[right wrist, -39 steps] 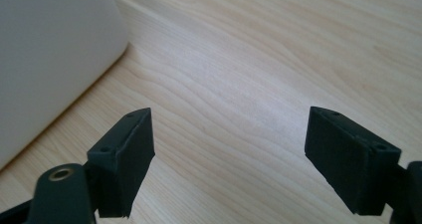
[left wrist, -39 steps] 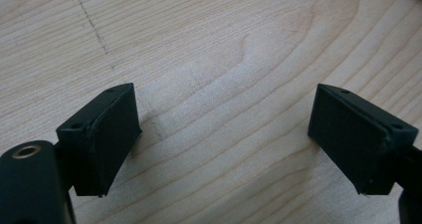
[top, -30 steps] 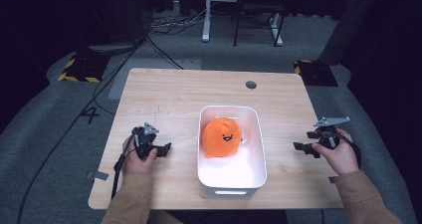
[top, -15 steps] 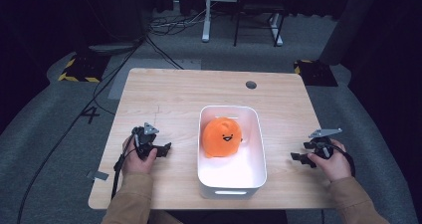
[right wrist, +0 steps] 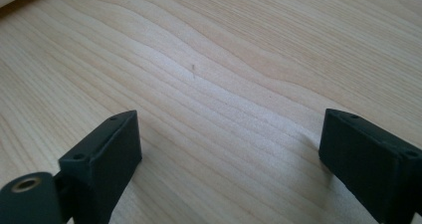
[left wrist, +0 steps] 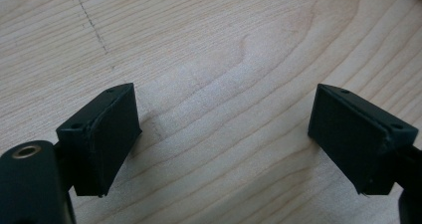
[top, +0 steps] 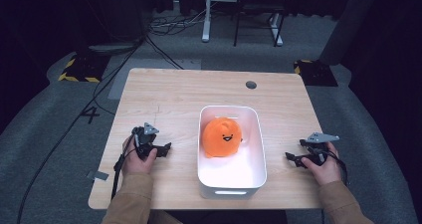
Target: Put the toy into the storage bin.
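**Both grippers down, toy in the tub**

The right gripper (top: 293, 159) has sunk to the bench (top: 169, 99) near its right edge, its jaws just opening wider with nothing between them. The left gripper (top: 161, 149) rests wide open and empty towards the left edge. The orange plush toy (top: 223, 137) sits inside the white tub (top: 256, 159) at the front middle, so the work looks finished.
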`<move>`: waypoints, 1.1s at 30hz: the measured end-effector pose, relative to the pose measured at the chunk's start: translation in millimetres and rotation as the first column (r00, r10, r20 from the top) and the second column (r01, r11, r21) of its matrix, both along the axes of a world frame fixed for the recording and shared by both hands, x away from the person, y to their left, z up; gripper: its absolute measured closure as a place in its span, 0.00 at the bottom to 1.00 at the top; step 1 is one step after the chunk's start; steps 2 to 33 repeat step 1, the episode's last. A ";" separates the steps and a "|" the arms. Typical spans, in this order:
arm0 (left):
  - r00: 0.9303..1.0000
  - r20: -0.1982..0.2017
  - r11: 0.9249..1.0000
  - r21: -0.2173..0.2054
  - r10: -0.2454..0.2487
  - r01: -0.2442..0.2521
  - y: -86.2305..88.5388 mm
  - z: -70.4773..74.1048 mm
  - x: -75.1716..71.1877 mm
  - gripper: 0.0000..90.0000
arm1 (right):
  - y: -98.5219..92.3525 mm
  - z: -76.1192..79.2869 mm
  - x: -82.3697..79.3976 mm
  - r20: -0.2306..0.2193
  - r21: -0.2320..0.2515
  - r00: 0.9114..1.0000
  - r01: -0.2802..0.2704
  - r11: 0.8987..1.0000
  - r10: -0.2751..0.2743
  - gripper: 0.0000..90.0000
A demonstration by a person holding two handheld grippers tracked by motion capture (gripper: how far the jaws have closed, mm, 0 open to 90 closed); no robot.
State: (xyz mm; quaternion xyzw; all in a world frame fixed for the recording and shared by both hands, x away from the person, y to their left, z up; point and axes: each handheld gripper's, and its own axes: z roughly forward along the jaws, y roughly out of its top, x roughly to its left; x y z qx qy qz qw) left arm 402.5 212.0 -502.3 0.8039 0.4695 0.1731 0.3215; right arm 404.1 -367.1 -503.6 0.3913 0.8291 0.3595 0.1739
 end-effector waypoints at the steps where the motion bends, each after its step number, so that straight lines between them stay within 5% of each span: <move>1: 1.000 0.000 1.000 0.000 0.000 0.000 0.0 0.0 0.0 0.15 | -0.3 -0.2 1.5 0.002 -0.004 1.000 -0.008 1.000 0.008 0.10; 33: 1.000 0.000 1.000 0.000 0.000 0.000 0.0 0.0 0.0 0.15 | -0.3 -0.2 1.5 0.002 -0.004 1.000 -0.008 1.000 0.008 0.10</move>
